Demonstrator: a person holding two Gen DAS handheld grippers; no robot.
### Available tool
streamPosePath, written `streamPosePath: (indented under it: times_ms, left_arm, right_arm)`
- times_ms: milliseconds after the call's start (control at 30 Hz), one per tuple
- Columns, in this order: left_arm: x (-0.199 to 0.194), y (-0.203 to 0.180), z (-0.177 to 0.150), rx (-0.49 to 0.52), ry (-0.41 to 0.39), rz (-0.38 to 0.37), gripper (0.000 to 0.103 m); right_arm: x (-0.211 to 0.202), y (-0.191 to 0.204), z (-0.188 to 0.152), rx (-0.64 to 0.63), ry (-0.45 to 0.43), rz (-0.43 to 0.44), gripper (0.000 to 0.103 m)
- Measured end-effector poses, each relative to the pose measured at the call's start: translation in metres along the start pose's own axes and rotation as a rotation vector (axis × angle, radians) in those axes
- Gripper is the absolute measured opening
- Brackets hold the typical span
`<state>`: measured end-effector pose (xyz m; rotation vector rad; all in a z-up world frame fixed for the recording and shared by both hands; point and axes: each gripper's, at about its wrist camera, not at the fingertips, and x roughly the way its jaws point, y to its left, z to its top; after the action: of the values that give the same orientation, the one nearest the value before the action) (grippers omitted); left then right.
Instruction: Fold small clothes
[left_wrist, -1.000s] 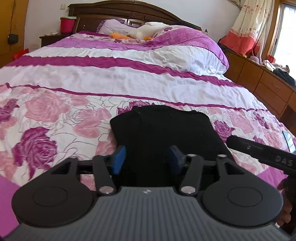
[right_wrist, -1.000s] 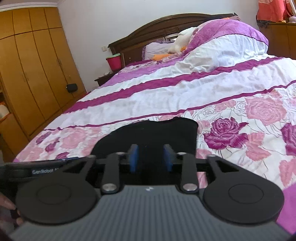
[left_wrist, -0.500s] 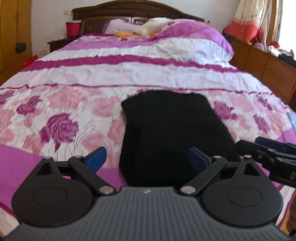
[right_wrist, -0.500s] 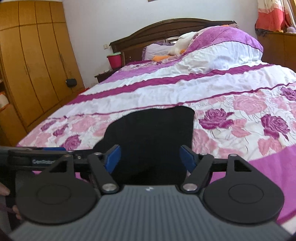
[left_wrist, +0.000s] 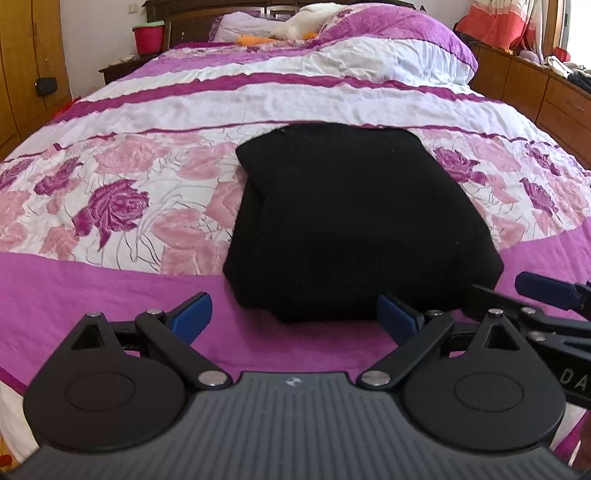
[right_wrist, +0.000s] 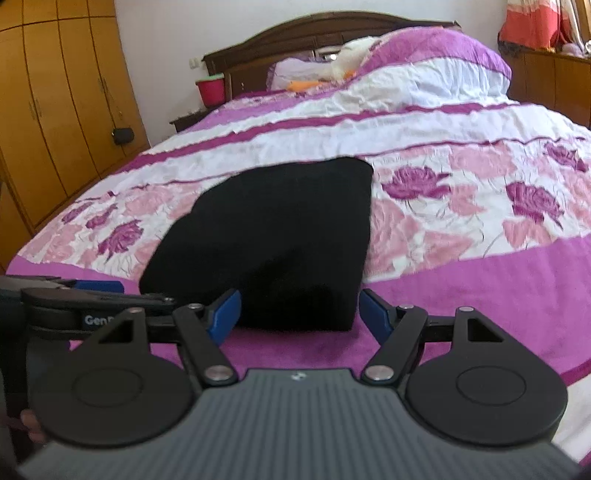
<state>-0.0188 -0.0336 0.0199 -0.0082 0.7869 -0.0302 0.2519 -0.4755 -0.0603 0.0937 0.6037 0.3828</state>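
**Left wrist view: both claws let go, black garment lies folded near the foot of the bed**

Left wrist view, nearest first: the left claw (left_wrist: 294, 319) stands spread wide, its blue pads (left_wrist: 192, 312) well apart, nothing between them but bare magenta quilt; the near hem of the black garment (left_wrist: 354, 225) lies just beyond the tips, not touched; a wide stance like this suits a release or a fresh approach, not a carry.

At the right edge of the same view the right claw (left_wrist: 546, 291) comes in from the side, just beside the garment's near right corner; the two tools sit side by side, one per corner, likely because a fold is worked from both corners at once.

Right wrist view: the right claw (right_wrist: 300, 312) is also spread, less widely; its pads flank the near right corner of the garment (right_wrist: 269, 240); whether the left pad brushes the cloth I cannot tell, but nothing is pinched; the left claw (right_wrist: 98, 286) shows at the left edge, low over the quilt.

The garment rests as a compact, thick, roughly square packet on the bed (left_wrist: 110, 280), straddling the magenta band and the rose print, close to the foot edge; probably set there for easy reach; its bulk and tidy edges suggest the folding is done or nearly so.

Farther off: white and purple stripes, pillows (left_wrist: 388, 40) with a soft toy, headboard, red bucket (left_wrist: 148, 38) on the nightstand, wooden wardrobe (right_wrist: 55, 110) at the left.
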Motion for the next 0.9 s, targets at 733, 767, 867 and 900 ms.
streamPosePath:
  times_ms: [733,767,867,900]
  left_arm:
    - [0.012,0.0,-0.004,-0.011,0.036,0.01,0.098]
    - [0.012,0.0,-0.004,-0.011,0.036,0.01,0.098]
    - [0.012,0.001,-0.003,-0.01,0.035,0.01,0.098]
    - [0.012,0.0,-0.003,-0.009,0.036,0.01,0.098]
  right_arm:
    - [0.007,0.0,-0.005,0.013,0.036,0.011,0.073]
    - [0.007,0.0,-0.005,0.013,0.036,0.011,0.072]
    - [0.007,0.0,-0.005,0.015,0.036,0.011,0.072]
    - [0.007,0.0,-0.005,0.015,0.037,0.011,0.073]
